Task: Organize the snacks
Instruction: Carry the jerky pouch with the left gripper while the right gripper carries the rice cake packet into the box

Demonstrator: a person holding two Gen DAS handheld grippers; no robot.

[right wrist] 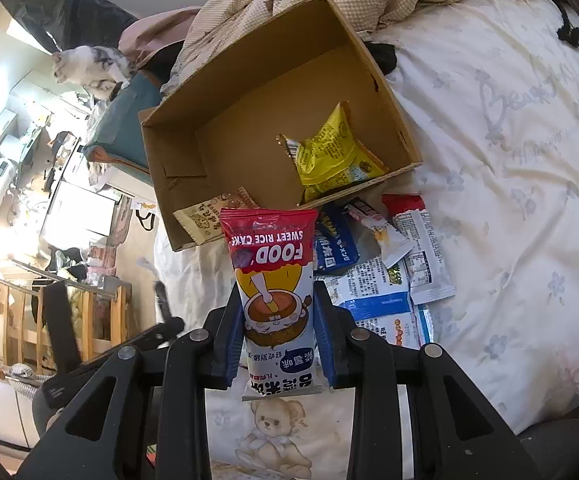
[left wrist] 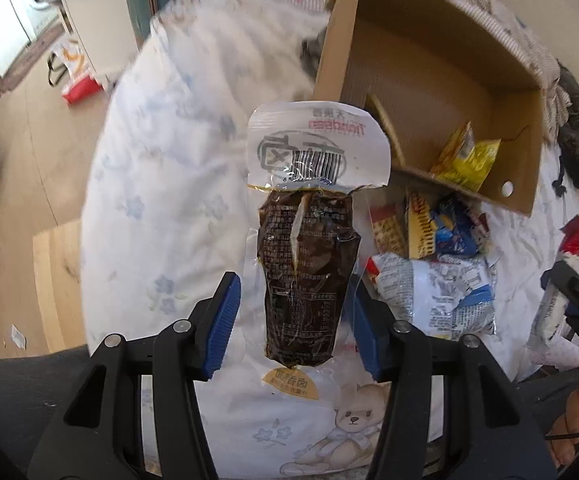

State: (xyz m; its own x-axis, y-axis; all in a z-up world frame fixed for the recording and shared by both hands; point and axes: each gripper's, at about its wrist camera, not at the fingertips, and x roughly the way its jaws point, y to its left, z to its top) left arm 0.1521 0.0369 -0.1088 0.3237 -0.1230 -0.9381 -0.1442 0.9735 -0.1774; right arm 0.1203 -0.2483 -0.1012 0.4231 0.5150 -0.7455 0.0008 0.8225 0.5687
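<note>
**A:** What have you got in each hand?

**B:** My right gripper is clamped on a rice cake packet, both pads pressed on its sides, so it stands straight out ahead of the fingers. My left gripper has a vacuum-sealed brown snack pouch between its pads, but they stand wide of the dark part. Only the right pad seems to touch the clear edge, so I cannot tell if it truly grips.

**A:** And beyond them?

**B:** Just ahead of the right gripper, loose snack packets lie heaped on the bedsheet, unsorted. Past those sits the cardboard box, open side toward me, I think so things slide in easily. A yellow bag already lies inside, a beige packet at its near lip.

**A:** Anything farther off?

**B:** A cat, up left, well clear of the box.
</note>
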